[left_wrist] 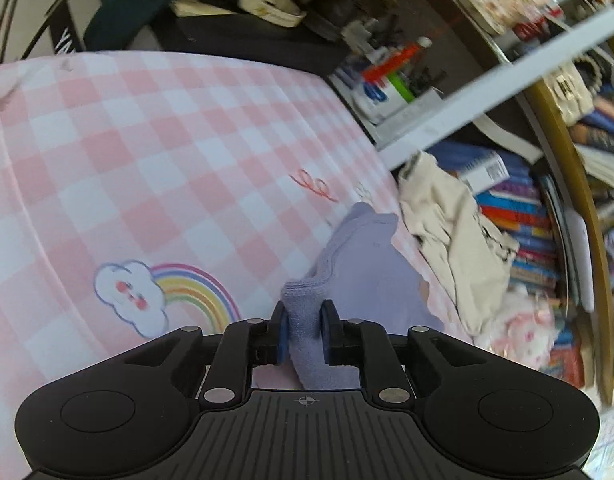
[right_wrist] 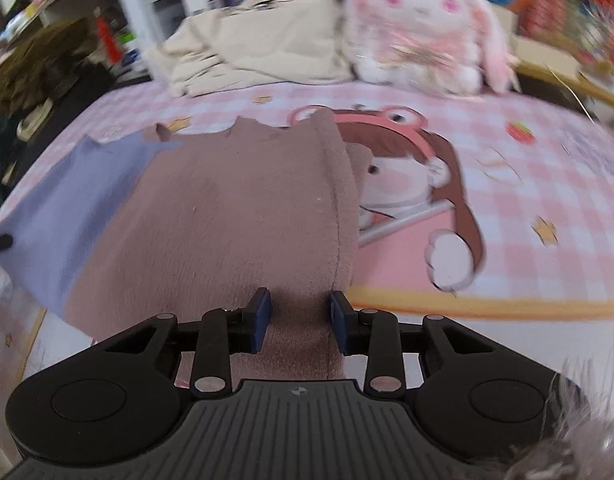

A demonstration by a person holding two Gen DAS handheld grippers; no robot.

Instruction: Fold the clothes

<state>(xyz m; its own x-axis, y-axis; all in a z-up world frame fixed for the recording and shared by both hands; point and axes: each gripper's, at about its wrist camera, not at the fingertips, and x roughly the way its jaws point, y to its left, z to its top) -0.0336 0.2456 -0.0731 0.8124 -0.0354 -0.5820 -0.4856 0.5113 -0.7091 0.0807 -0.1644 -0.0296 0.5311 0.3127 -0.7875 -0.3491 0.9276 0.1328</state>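
Gripping the lavender garment [left_wrist: 371,276], the left gripper [left_wrist: 303,334] is closed on a bunched edge; the right gripper [right_wrist: 299,320], jaws partly apart, straddles its mauve side [right_wrist: 243,216] above the checked bedsheet [left_wrist: 147,152]. Keep both corners level and taut while folding.

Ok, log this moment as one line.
step: fold under way | left gripper: shut on towel | right gripper: shut on towel | surface: checked sheet | nearby: cream garment, plush toy
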